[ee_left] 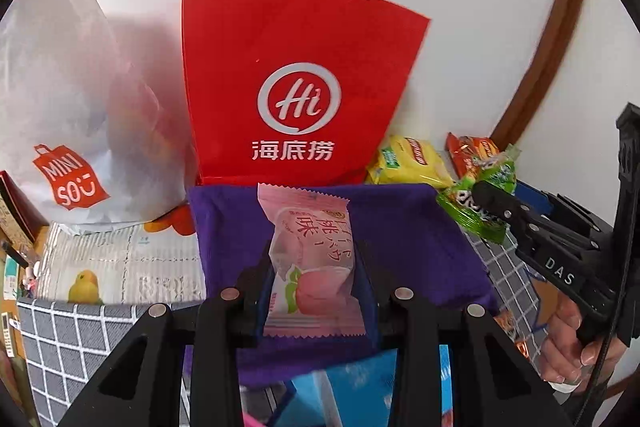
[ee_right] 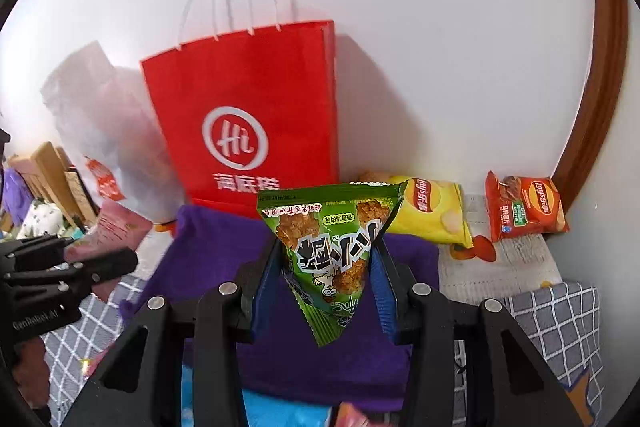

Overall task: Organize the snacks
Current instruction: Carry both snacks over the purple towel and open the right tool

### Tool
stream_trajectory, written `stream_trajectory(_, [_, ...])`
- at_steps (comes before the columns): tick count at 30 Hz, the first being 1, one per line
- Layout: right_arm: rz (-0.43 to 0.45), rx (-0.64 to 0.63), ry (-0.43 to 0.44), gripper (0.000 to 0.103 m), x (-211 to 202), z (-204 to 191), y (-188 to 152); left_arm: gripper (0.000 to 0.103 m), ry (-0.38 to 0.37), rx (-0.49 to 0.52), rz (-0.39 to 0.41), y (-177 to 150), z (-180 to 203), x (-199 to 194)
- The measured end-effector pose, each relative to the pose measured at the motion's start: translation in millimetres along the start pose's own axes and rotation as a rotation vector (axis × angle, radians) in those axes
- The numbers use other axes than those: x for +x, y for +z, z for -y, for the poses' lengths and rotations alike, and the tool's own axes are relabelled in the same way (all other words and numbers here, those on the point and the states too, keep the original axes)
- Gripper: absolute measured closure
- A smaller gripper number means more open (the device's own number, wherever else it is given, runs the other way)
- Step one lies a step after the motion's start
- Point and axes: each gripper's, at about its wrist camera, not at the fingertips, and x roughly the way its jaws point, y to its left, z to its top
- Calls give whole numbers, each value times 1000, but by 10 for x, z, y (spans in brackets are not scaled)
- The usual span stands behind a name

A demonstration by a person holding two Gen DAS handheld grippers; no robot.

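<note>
My left gripper point(ee_left: 314, 267) is shut on a pink peach-flavour snack packet point(ee_left: 314, 259) and holds it above a purple cloth point(ee_left: 400, 235). My right gripper point(ee_right: 326, 267) is shut on a green triangular snack bag point(ee_right: 332, 247) above the same purple cloth point(ee_right: 224, 247). The right gripper with the green bag also shows at the right of the left wrist view point(ee_left: 486, 205). The left gripper with the pink packet shows at the left of the right wrist view point(ee_right: 108, 239). A red paper bag point(ee_left: 296, 83) point(ee_right: 248, 115) stands upright against the wall behind the cloth.
A white MINISO plastic bag point(ee_left: 68, 131) stands left of the red bag. A yellow chip bag point(ee_right: 432, 211) and a red chip bag point(ee_right: 524, 207) lie by the wall at the right. Blue packets point(ee_right: 280, 411) lie near the front edge. A grey checked cloth point(ee_right: 560, 323) covers the surface.
</note>
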Motion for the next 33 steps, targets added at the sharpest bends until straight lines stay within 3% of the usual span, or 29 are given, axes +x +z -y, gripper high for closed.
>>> stream_trajectory(4, [-3,11,15,60,181,39,68,69,17,-16,-21,60,-67,256])
stream_trajectory(5, [-5,14,15,60,233,52,66,69,20,8,10,59,-88,308])
stream_trajectory(8, [-52,-9,10,60,440,89,-2,69,-7,-17,-9,21,-169,478])
stream_trajectory(13, [-125,-26,4,60,698,191,-126,69,44,0,-40,-25,-236,670])
stream_trajectory(16, [-143,5,-3,60,780,291,-168,69,29,-23,-78,-82,-286,793])
stream_trajectory(33, [-237,-22,-13,60,1066,327,-324,69,65,-22,-130,-190,-290,1043])
